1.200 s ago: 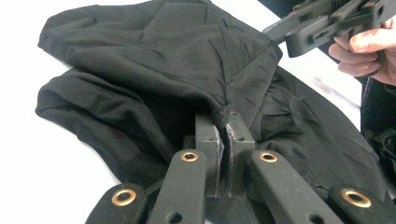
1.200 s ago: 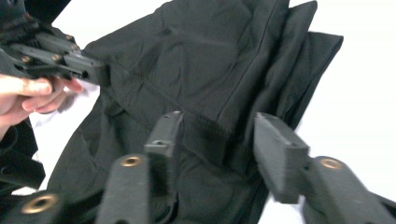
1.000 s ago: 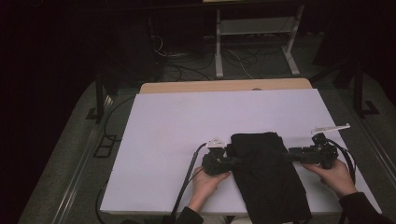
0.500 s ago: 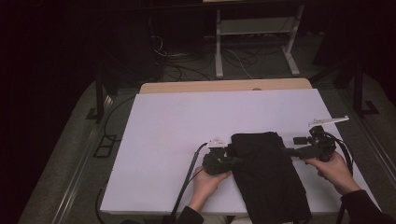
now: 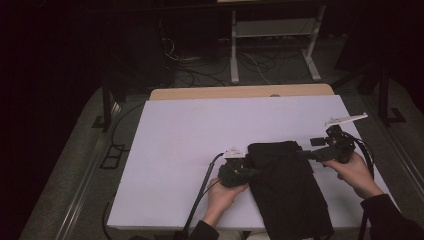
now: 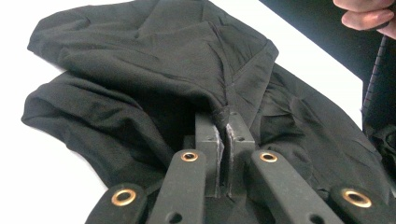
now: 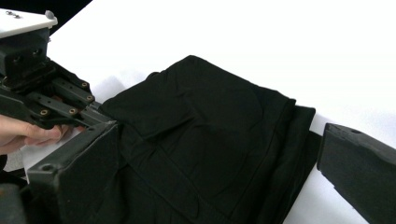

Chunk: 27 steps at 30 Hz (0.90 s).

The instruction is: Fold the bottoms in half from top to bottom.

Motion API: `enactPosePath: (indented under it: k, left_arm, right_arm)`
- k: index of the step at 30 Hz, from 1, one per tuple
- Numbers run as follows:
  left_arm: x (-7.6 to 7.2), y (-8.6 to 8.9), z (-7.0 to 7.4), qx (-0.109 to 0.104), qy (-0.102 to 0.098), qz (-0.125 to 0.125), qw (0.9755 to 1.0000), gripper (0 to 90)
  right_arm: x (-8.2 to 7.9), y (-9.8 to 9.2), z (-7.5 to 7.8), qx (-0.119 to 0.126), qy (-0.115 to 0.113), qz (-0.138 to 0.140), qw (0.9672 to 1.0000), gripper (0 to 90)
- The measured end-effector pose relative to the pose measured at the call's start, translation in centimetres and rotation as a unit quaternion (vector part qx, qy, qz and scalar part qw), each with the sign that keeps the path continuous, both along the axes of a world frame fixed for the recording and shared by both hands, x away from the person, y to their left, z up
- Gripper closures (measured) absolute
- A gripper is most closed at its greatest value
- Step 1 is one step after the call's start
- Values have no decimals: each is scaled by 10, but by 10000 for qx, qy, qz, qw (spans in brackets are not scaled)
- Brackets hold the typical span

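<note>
Left claw (image 6: pixel 223 122) pinches black garment's (image 5: pixel 287 187) edge; right claw (image 5: pixel 303 151) gapes.

There is 1 black garment (image 5: pixel 287 187) lying on 1 white surface (image 5: pixel 190 135). 2 tools work at it, the left tool (image 5: pixel 248 167) and the right tool (image 5: pixel 311 150), carried by 2 hands. Behind the surface stands 1 metal rack (image 5: pixel 272 35) on the floor.
</note>
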<state>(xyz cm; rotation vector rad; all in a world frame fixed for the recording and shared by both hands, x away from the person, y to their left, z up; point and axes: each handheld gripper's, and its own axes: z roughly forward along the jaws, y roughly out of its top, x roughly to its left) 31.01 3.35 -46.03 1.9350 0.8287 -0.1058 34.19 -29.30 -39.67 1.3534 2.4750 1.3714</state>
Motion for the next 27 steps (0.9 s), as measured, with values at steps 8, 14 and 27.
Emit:
enactPosePath:
  k: [8,14,27]
  left_arm:
    - [-1,-1,1,13,-11,22,10000,855]
    - [-3,-2,1,44,-29,13,10000,855]
    - [-3,-2,1,47,-55,7,10000,855]
  right_arm:
    - [12,4,4,-37,-10,62,10000,0]
    - [24,8,6,-38,-33,83,10000,0]
    - [50,10,-9,-33,81,-62,9999,0]
